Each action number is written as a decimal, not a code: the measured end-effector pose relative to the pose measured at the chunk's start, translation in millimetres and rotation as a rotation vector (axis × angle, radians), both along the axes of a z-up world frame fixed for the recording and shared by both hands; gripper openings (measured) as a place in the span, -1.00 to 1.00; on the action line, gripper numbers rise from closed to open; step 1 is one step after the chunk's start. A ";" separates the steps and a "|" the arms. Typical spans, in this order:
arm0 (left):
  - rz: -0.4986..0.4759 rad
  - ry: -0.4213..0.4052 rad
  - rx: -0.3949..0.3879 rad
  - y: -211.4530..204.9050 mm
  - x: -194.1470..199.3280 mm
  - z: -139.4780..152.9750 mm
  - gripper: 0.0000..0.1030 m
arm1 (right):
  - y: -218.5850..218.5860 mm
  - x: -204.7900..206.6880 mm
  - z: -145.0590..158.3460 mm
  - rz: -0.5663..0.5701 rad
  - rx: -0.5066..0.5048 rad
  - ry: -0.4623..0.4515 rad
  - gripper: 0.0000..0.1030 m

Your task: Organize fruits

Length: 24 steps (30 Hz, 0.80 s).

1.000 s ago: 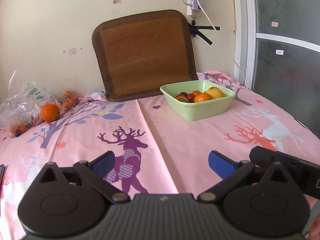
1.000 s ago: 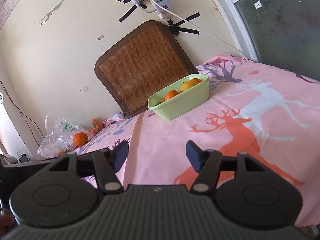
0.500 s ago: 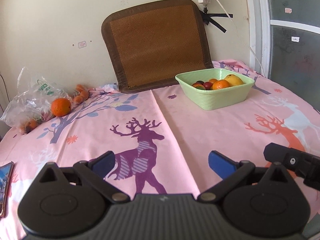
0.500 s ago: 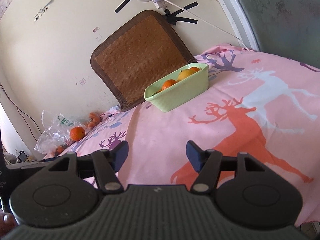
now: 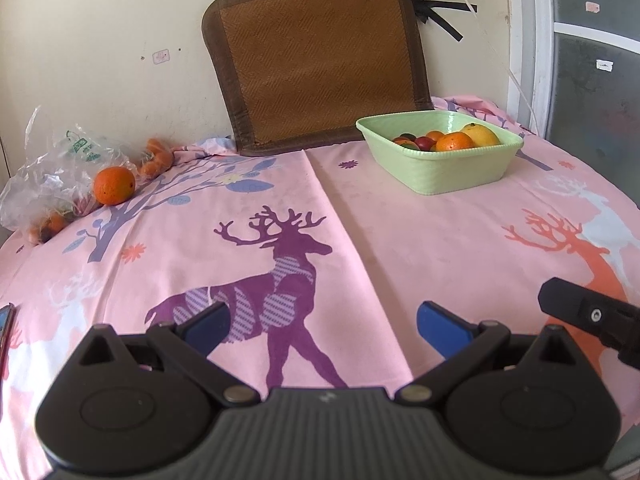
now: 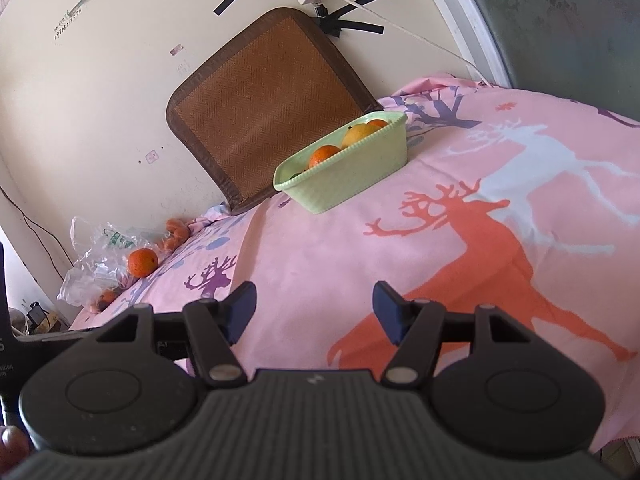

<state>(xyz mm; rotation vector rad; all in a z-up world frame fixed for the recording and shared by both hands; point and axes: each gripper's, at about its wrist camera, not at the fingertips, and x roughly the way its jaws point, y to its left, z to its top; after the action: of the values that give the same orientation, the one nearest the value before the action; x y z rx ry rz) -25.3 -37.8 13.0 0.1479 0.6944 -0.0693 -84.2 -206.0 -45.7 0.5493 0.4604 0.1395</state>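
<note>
Hovering above the pink tablecloth [image 5: 420, 232], the left gripper [image 5: 324, 326] has its blue fingers spread wide and holds nothing. The right gripper [image 6: 314, 312] is also wide and holds nothing. From the left wrist view, a green bowl [image 5: 448, 172] stands at about 1 o'clock, with oranges, a yellow fruit and darker fruits inside. One loose orange [image 5: 114, 185] lies on the cloth at about 10 o'clock, touching a clear plastic bag [image 5: 48, 176]. A brown woven mat [image 5: 320, 56] leans on the wall at 12 o'clock.

Left tool [image 5: 324, 326] and right tool [image 6: 314, 312] — both spread wide, empty.
</note>
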 end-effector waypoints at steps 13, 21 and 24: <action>0.039 -0.019 0.016 4.7 7.0 -2.6 1.00 | 6.5 5.9 -2.9 -0.020 -0.031 0.001 0.30; 0.042 -0.008 0.014 5.7 10.7 -4.4 0.99 | 8.7 8.4 -3.6 -0.026 -0.036 0.003 0.36; 0.045 -0.004 0.016 6.6 12.4 -5.6 0.99 | 8.8 8.7 -4.1 -0.029 -0.037 0.000 0.39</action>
<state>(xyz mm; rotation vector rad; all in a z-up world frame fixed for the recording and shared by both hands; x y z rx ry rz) -13.0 -31.1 7.4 0.1478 0.6944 -0.0206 -75.5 -197.2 -49.9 0.5194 0.4542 0.1028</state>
